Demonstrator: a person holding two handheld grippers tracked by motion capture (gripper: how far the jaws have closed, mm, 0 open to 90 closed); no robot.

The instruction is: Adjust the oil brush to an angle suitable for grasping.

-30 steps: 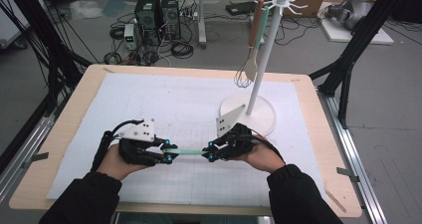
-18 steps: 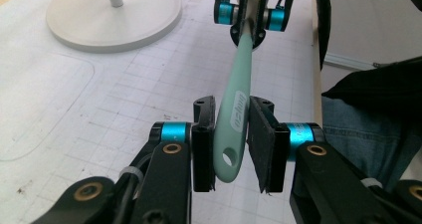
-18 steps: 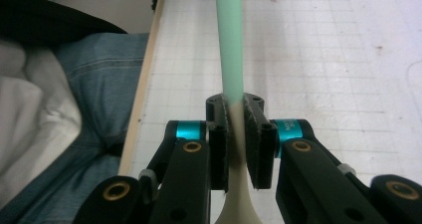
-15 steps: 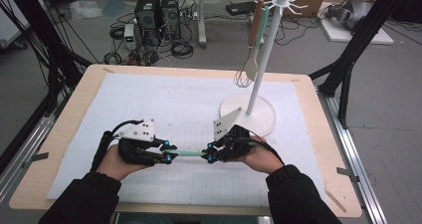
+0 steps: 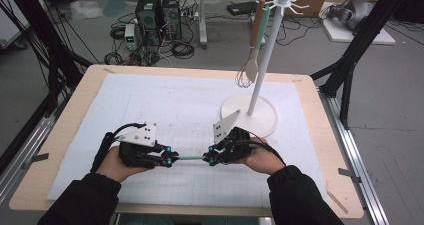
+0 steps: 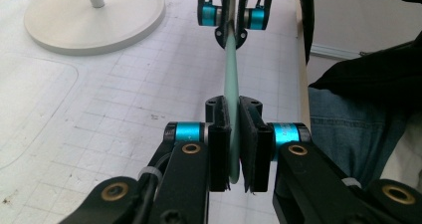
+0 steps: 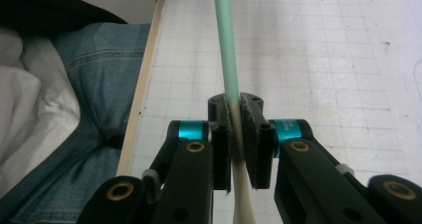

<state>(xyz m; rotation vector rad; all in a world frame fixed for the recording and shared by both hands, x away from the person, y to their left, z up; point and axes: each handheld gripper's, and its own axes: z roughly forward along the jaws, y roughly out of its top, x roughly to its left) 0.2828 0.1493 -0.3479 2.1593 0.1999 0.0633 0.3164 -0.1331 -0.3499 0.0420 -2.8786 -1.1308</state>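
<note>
A slim utensil with a mint-green handle (image 5: 190, 158) hangs level just above the white mat, spanning my two grippers. My left gripper (image 5: 170, 160) grips one end; in the left gripper view the green flat end (image 6: 231, 69) stands edge-on between the pads of that gripper (image 6: 234, 134), whose jaws have just been closing on it. My right gripper (image 5: 212, 160) is shut on the other end. In the right gripper view the green shaft (image 7: 225, 45) turns cream where it passes between the pads of this gripper (image 7: 236, 134). The right gripper (image 6: 230, 27) faces the left gripper's camera.
A white utensil stand with a round base (image 5: 267, 116) stands just behind the right hand, a whisk (image 5: 243, 78) and a brown-handled spatula (image 5: 257, 30) hanging from it. The table's front edge (image 7: 142, 92) and the person's jeans lie close by.
</note>
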